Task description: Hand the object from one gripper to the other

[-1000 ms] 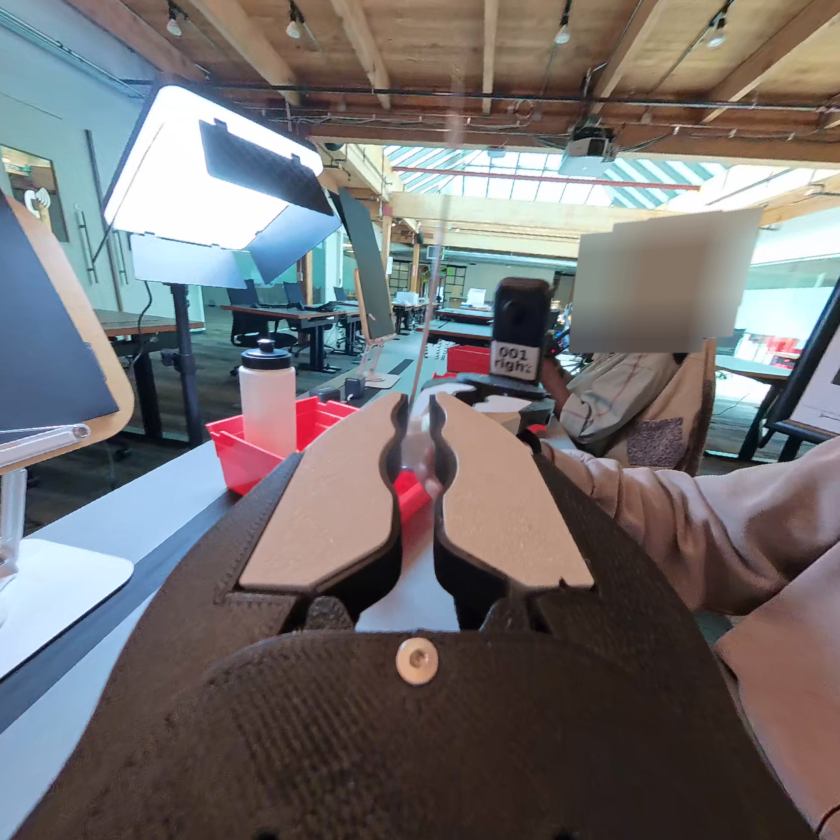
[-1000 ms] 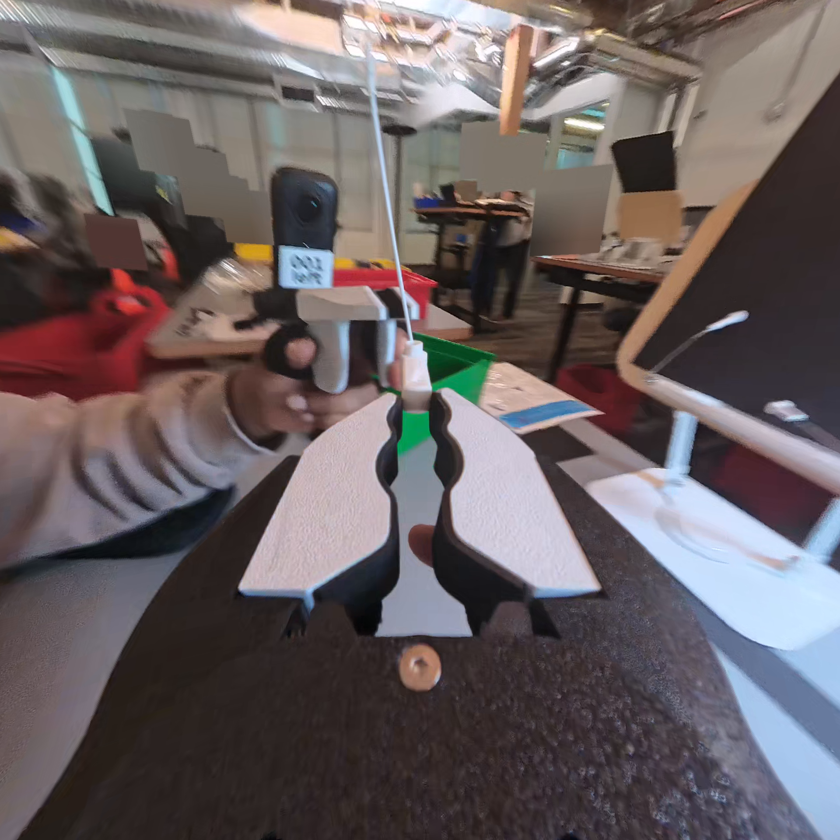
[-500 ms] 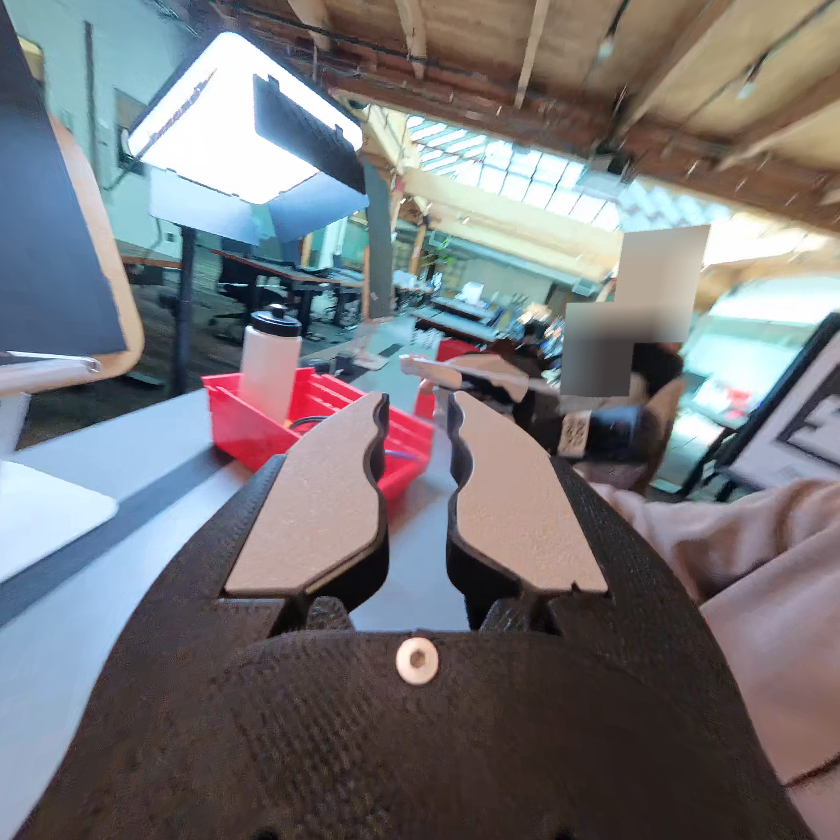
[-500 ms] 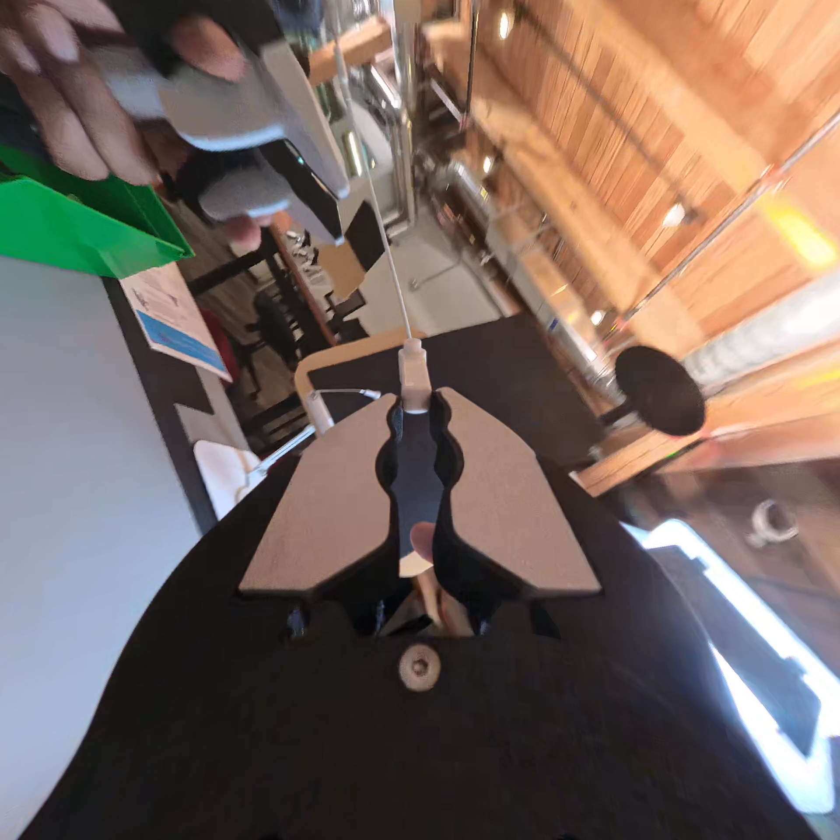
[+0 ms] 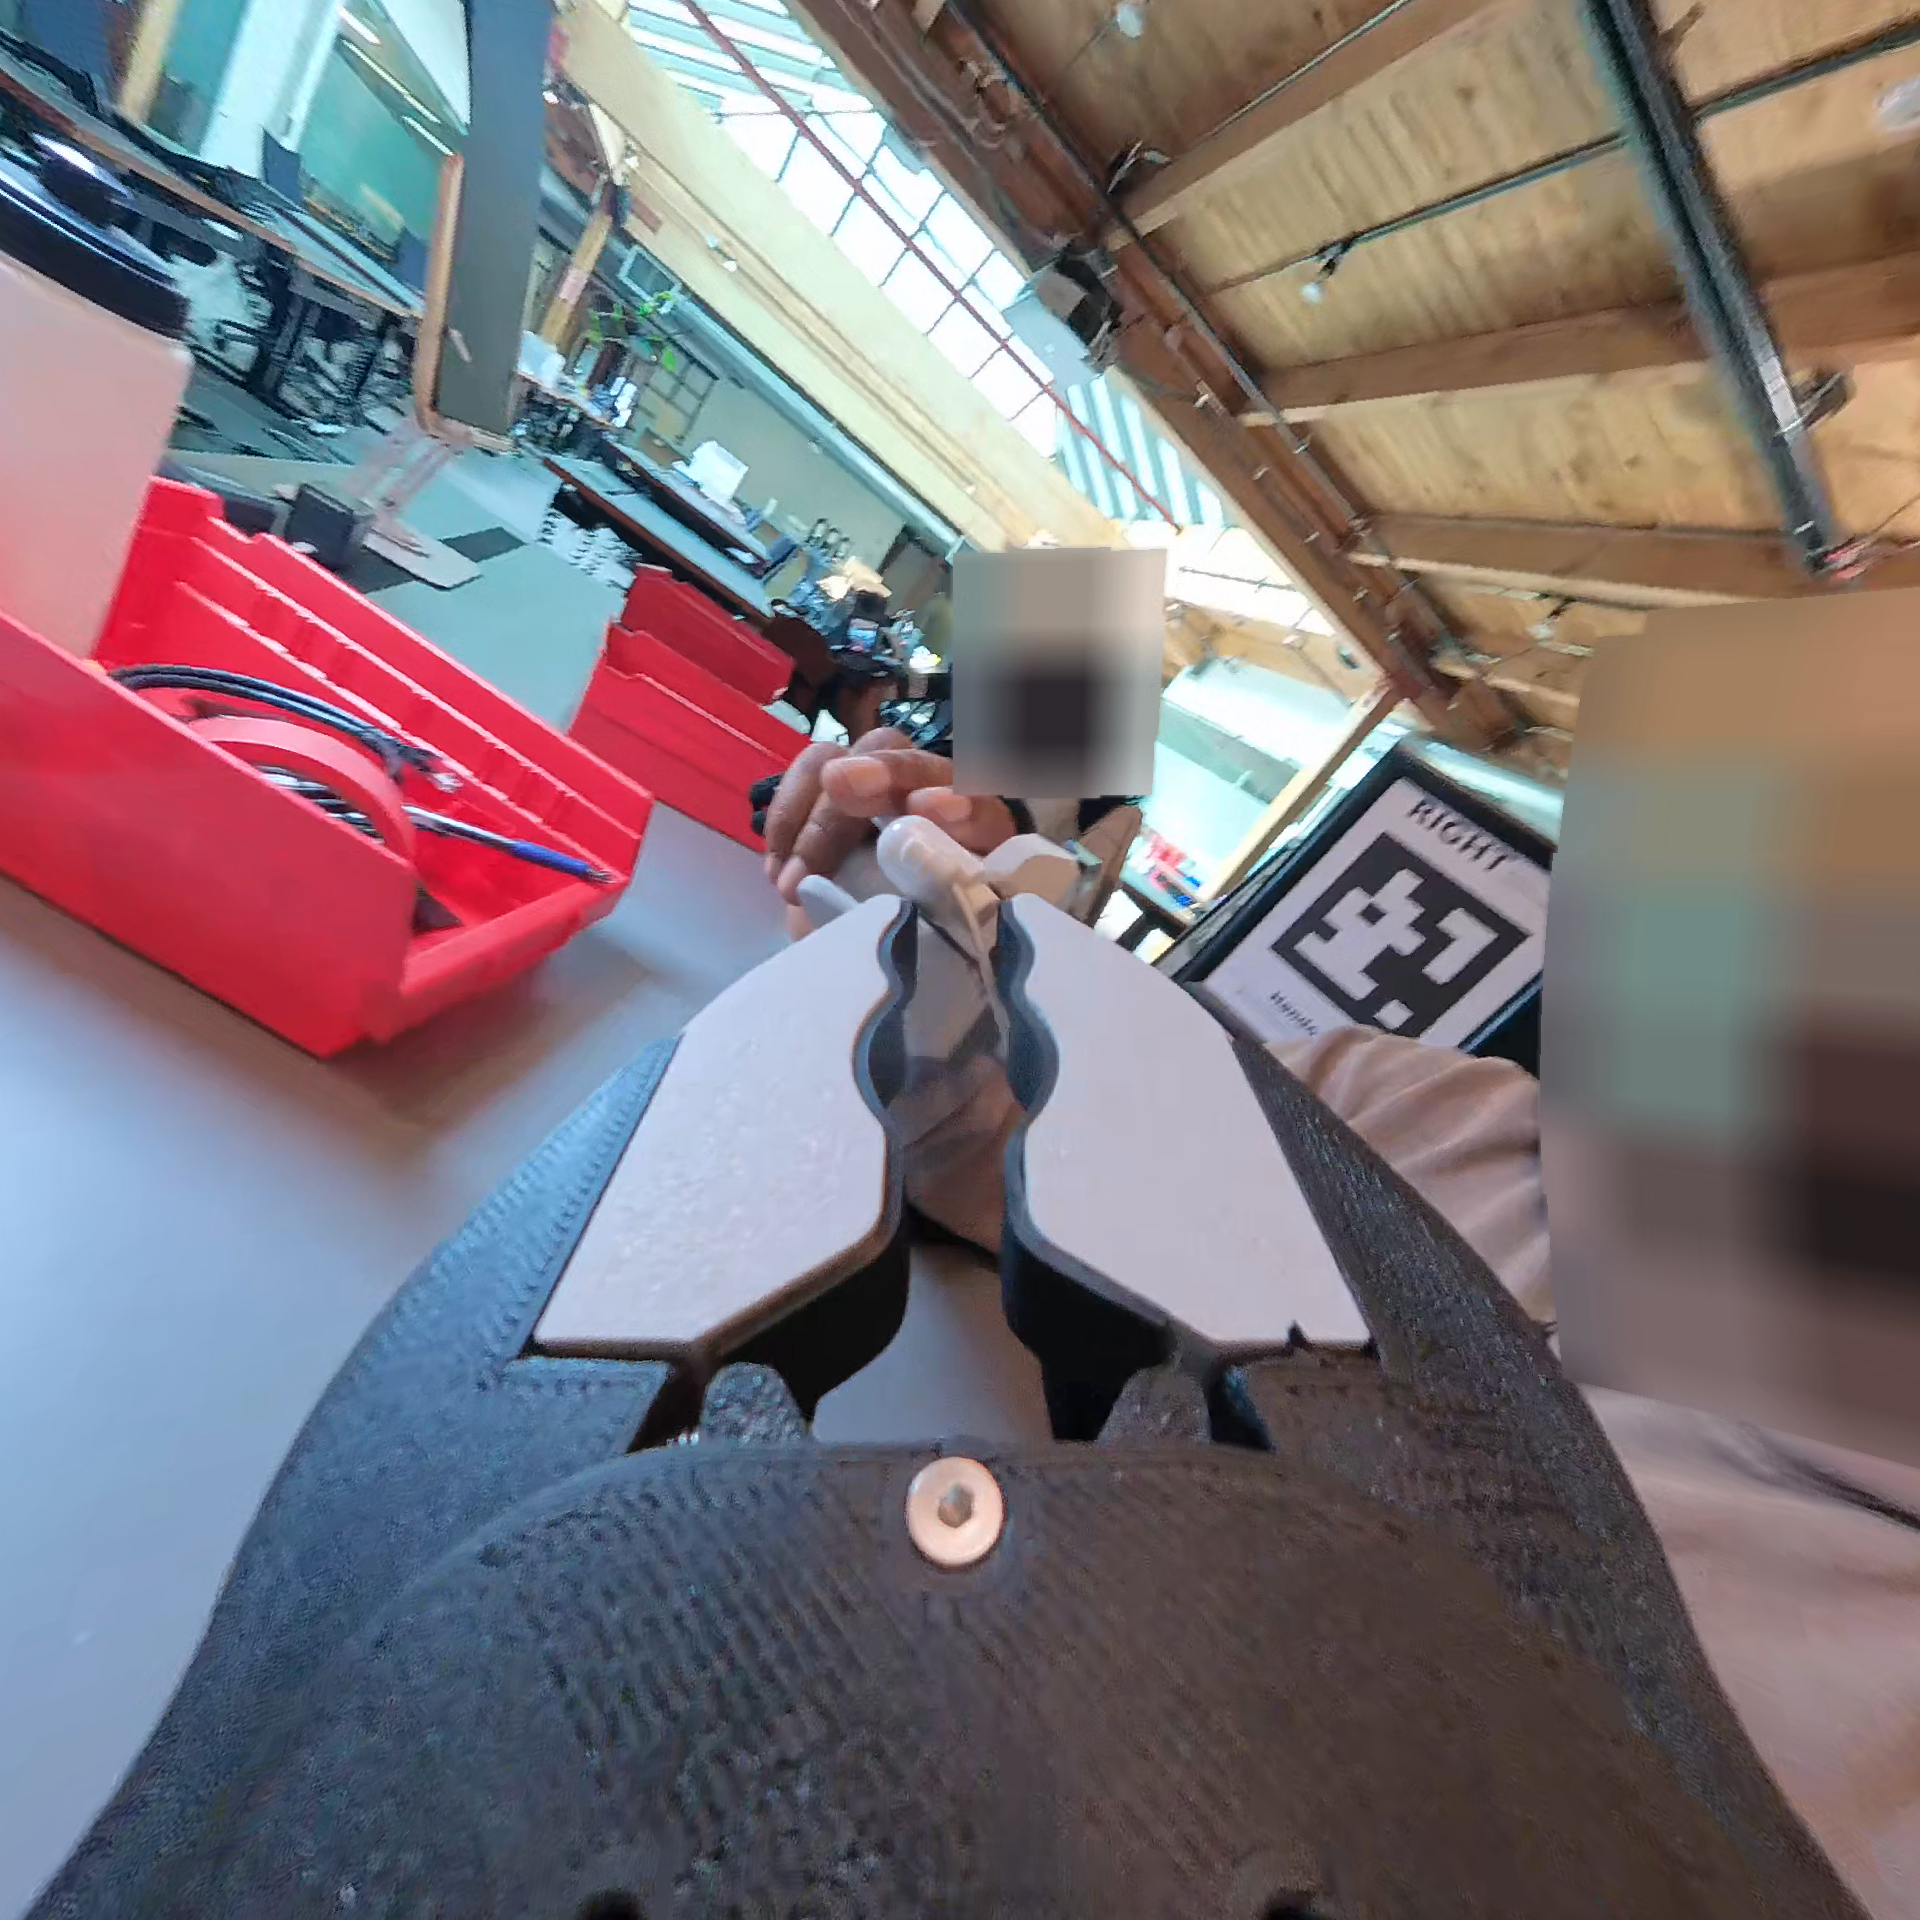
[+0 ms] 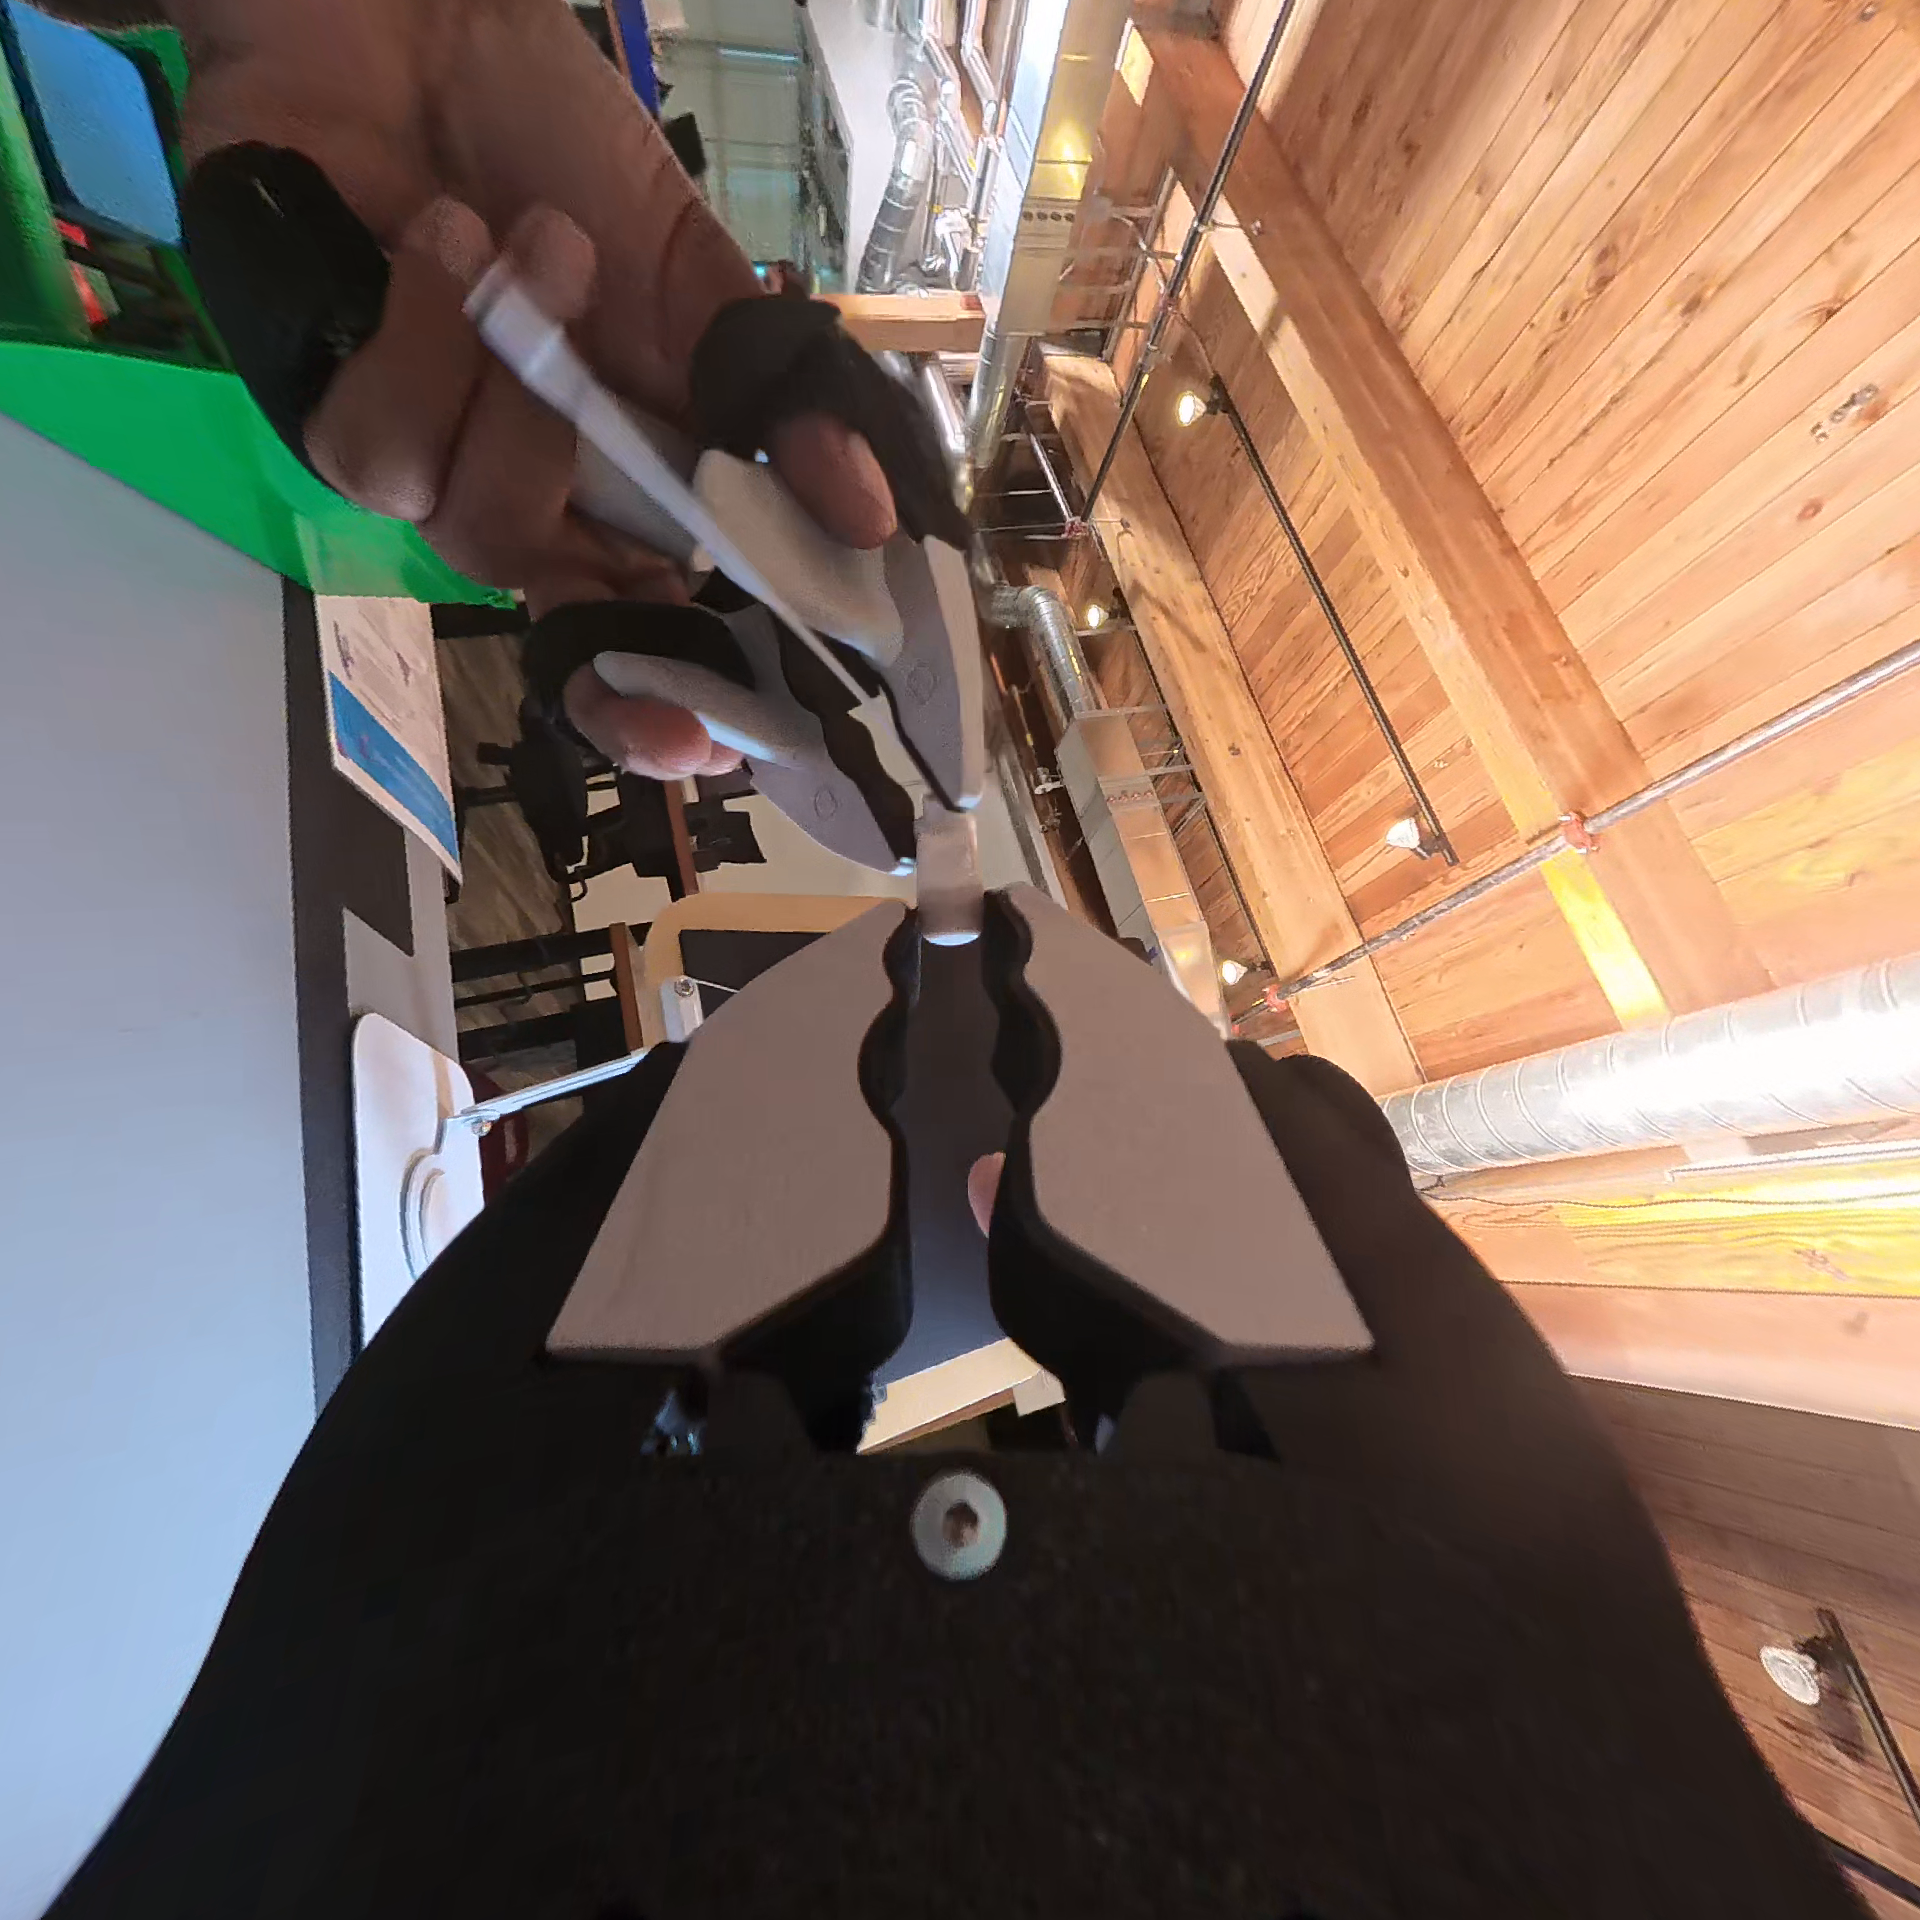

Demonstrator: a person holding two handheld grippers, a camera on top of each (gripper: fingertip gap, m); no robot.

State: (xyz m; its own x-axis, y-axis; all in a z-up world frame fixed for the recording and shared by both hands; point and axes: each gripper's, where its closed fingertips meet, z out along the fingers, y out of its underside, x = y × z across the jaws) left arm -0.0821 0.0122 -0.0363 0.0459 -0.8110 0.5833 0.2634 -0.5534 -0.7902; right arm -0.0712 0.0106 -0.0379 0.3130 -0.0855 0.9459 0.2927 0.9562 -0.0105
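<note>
A white cable plug (image 6: 948,883) is pinched between the tips of my right gripper (image 6: 951,914), which is shut on it. In the left wrist view the plug (image 5: 914,857) sticks out toward the camera, and its thin white cable (image 5: 982,945) runs down between the fingers of my left gripper (image 5: 954,914). The left jaws stand narrowly apart, wider than the cable, and do not pinch it. The left gripper (image 6: 930,831) shows in the right wrist view just beyond the plug, held by a hand. The right gripper's fingers (image 5: 1034,857) show behind the plug.
A red bin (image 5: 260,894) with cables and a pen stands on the grey table (image 5: 208,1247), with a second red bin (image 5: 696,707) farther back. A board with a black-and-white marker (image 5: 1392,935) stands at the right. A green bin (image 6: 156,436), a paper sheet (image 6: 395,717) and a white stand base (image 6: 400,1143) lie at the left. My two grippers' fingertips are within a few centimetres of each other.
The left gripper let go of the plug and opened; the right gripper kept it. Both grippers have tilted, and the left one has come back close, with the cable now between its fingers.
</note>
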